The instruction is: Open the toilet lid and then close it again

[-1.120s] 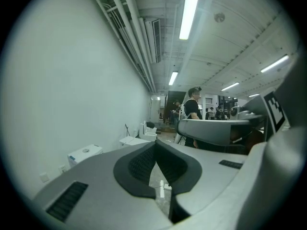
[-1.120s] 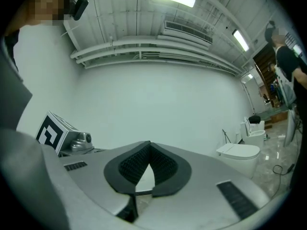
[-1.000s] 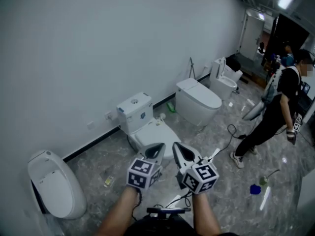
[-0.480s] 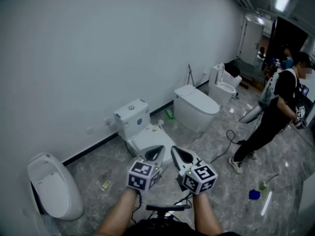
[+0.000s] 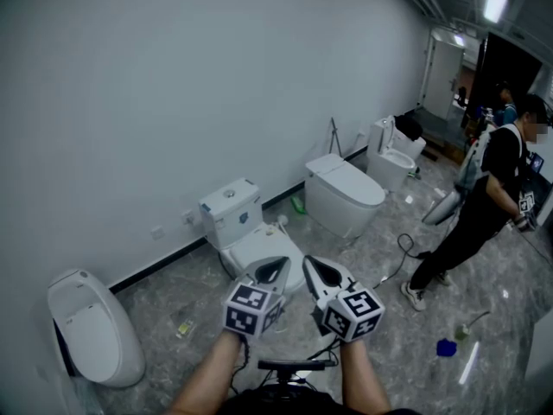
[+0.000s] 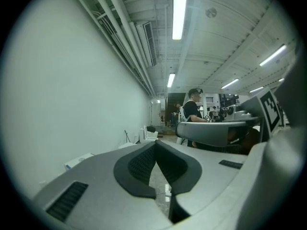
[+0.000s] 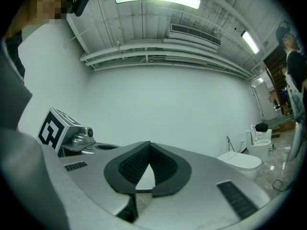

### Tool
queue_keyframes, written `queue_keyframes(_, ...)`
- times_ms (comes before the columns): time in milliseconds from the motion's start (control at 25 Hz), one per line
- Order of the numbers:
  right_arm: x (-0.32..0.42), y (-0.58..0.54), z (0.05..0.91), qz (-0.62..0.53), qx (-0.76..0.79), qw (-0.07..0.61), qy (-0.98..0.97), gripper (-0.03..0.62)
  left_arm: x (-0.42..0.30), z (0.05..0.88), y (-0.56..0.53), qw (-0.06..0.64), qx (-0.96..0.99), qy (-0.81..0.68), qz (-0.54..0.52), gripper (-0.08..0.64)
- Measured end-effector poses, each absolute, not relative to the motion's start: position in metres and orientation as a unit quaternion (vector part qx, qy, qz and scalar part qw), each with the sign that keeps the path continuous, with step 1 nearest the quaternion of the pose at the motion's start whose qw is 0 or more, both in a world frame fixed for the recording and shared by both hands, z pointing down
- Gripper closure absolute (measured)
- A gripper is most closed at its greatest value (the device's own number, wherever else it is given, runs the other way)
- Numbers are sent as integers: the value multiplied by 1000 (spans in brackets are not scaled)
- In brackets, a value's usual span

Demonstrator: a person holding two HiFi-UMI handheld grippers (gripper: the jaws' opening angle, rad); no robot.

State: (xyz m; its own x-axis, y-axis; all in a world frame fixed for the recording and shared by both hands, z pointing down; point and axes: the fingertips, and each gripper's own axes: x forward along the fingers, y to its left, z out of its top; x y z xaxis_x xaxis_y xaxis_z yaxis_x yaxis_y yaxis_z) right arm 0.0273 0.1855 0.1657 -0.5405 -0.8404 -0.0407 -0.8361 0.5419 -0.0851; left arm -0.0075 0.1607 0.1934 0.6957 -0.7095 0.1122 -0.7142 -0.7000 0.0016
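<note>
Your left gripper (image 5: 276, 268) and right gripper (image 5: 312, 268) have moved up a little, side by side. Their fingers are shut tight and hold nothing. The toilet lid (image 5: 251, 245) is still down, just past the tips and not touched, so you have not started opening it.

The left gripper (image 5: 277, 264) and right gripper (image 5: 308, 264) hide the white ceramic toilet's (image 5: 255, 245) front. A small blue floor object (image 5: 446, 347) is unidentifiable.
</note>
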Motion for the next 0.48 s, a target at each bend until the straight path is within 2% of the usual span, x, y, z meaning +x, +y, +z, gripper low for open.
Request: queue_keyframes(480,35,184,161,-28,-472,40,880,586,-3,186,158,12,915,-399,52,555)
